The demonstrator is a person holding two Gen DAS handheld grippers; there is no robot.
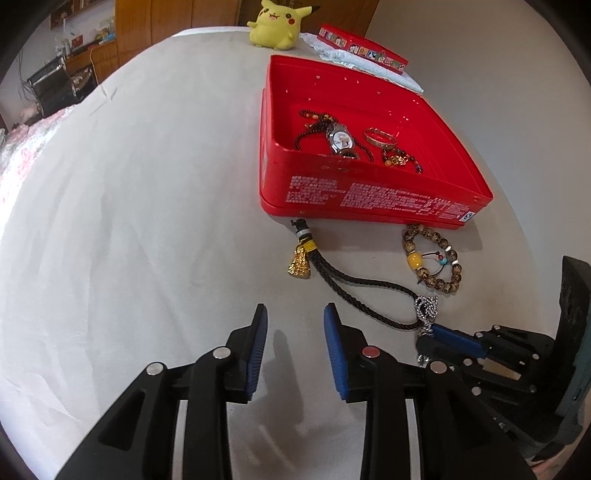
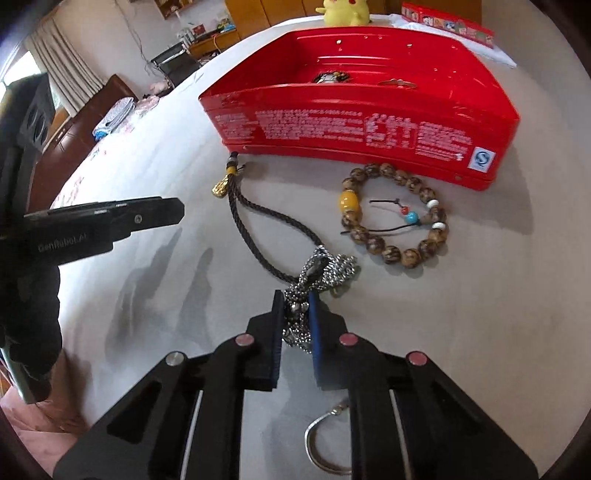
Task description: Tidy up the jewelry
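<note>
Right gripper (image 2: 295,317) is clamped on a bunched silver chain (image 2: 325,273), lying just ahead of its tips against the dark cord necklace (image 2: 258,236). The chain looks light, limp and slippery: hold the bunch, not a strand. Left gripper (image 1: 295,332) stands apart, holding nothing. Red tin (image 2: 354,122) lies beyond.

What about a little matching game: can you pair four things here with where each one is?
Things:
1. wristwatch
2. silver chain
3. wooden bead bracelet
4. yellow plush toy

Places:
A. far end of the white sheet
B. on the sheet beside the box's near wall
C. inside the red box
D. pinched in the right gripper

Pairs: 1-C, 2-D, 3-B, 4-A
</note>
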